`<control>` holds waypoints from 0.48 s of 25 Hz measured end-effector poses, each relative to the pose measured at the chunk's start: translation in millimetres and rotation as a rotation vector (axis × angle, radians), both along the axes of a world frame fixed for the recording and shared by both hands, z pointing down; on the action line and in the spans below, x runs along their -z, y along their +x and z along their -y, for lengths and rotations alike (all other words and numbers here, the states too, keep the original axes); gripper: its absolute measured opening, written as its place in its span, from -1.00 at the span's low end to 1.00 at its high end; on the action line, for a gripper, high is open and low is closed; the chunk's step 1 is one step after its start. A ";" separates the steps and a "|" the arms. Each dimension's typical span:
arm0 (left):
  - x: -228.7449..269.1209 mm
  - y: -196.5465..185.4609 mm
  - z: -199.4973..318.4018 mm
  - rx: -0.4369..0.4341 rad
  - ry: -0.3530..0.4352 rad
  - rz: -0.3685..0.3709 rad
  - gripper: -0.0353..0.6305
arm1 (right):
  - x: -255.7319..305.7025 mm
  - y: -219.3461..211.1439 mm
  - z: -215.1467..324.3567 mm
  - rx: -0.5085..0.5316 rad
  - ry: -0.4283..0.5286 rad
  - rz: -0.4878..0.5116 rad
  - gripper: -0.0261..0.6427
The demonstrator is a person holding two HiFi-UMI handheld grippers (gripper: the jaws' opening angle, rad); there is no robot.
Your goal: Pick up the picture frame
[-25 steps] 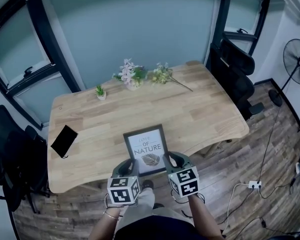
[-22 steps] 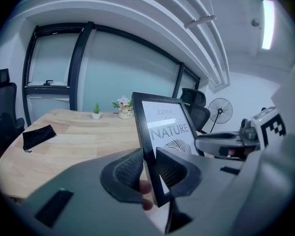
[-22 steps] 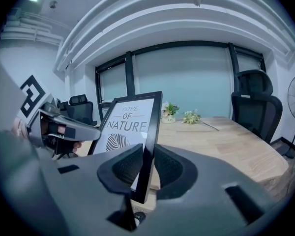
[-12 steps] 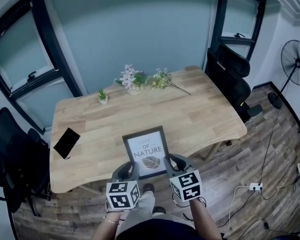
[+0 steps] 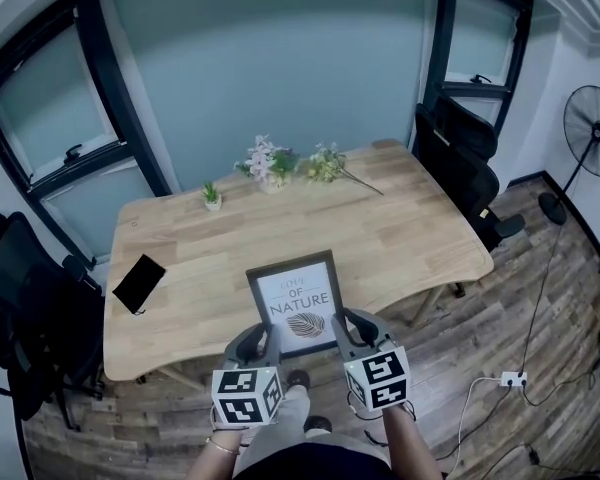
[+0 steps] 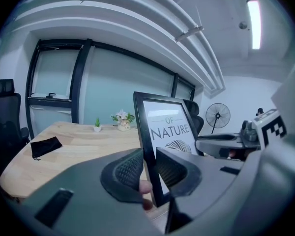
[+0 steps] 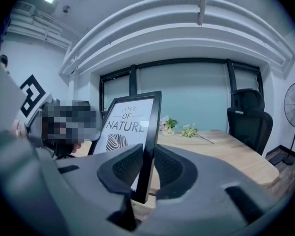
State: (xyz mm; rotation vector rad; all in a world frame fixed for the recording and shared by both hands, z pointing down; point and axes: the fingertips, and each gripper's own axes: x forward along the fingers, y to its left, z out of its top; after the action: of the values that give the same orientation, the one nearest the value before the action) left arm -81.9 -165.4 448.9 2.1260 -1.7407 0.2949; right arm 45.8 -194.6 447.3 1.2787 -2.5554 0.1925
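**Two-sided hold, low down**

Left claw [image 6: 148,168] clamps the left edge of the picture frame [image 5: 298,303]; right claw [image 7: 146,170] clamps the right edge. Frame sits between them, long axis upright, over the near edge of the desk [image 5: 400,238].

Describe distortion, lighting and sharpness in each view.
Head view: fisheye bows the dark window frame and the light wooden table; the light is even. Left gripper view: black corners, and a ceiling strip light blown out white. Right gripper view: the black-framed NATURE print is sharp and glare-free.
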 end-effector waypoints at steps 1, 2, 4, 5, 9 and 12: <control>2.4 1.2 -2.3 0.001 0.003 -0.001 -0.67 | 2.1 1.3 -2.2 0.000 0.004 0.001 -0.70; 4.8 2.5 -5.0 0.003 0.006 -0.002 -0.67 | 4.2 2.7 -4.8 -0.001 0.009 0.003 -0.70; 10.3 4.9 -10.5 0.005 0.014 -0.002 -0.67 | 9.4 5.2 -10.7 0.000 0.019 0.008 -0.70; 13.5 5.8 -13.1 0.007 0.020 -0.001 -0.67 | 12.6 6.3 -13.5 0.001 0.026 0.010 -0.70; 26.8 10.3 -20.6 0.005 0.048 0.005 -0.67 | 27.0 11.0 -23.0 0.007 0.065 0.014 -0.70; 33.9 14.8 -27.1 -0.005 0.064 0.009 -0.67 | 35.5 15.4 -30.0 0.008 0.089 0.012 -0.70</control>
State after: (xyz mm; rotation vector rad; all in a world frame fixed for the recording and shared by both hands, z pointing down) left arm -67.1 -138.3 415.0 2.1771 -1.7726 0.2532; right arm 61.1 -164.5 411.7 1.3016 -2.6053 0.0860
